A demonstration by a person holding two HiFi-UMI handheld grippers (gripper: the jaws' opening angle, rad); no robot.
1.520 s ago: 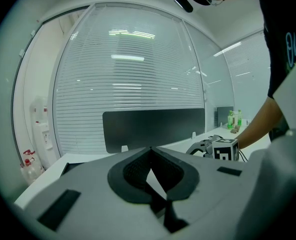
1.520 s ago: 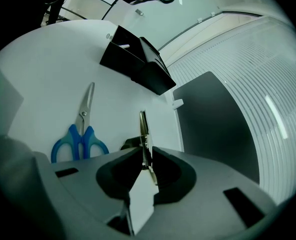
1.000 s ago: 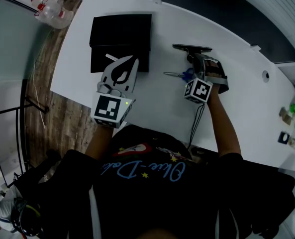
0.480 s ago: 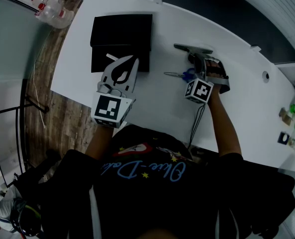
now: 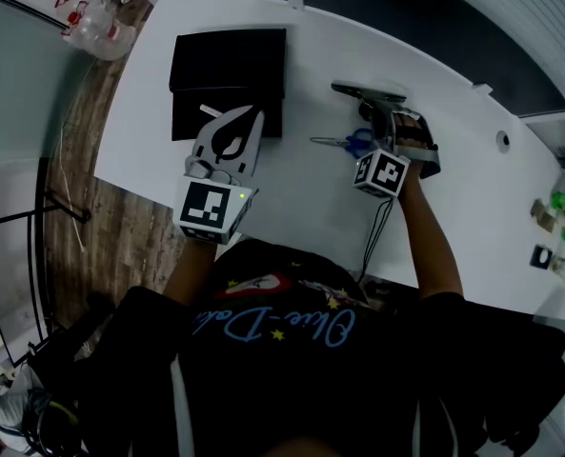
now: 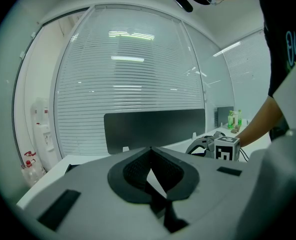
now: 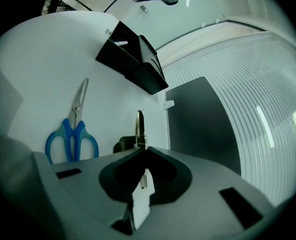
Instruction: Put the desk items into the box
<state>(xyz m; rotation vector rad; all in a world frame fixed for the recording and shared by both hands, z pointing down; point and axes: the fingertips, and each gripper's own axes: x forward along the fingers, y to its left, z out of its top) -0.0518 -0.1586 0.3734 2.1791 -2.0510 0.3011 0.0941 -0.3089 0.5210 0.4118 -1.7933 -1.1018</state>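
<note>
- Desk point(image 5: 473, 188): white, and bears everything listed below.
- Box point(image 5: 230, 60): black and open, at the desk's far left corner. It lies well apart from the right gripper, to that gripper's left.
- Left gripper point(image 5: 255, 112): jaws together with nothing between them. Its tips hang over the box's near edge, so this is the hand nearer the box.
- Right gripper point(image 7: 143, 146): jaws closed on a dark slender item point(image 5: 368, 91), with a thin metal strip showing between the pads. The item's long axis runs left to right, crosswise to the gripper. The carry is judged to run leftward.
- Scissors point(image 5: 344, 143): blue-handled, flat on the desk just left of the right gripper, blades pointing toward the box.
- Writing: pale blue script on the person's shirt, not legible. The marker cubes carry only square patterns, and no brand is visible.
</note>
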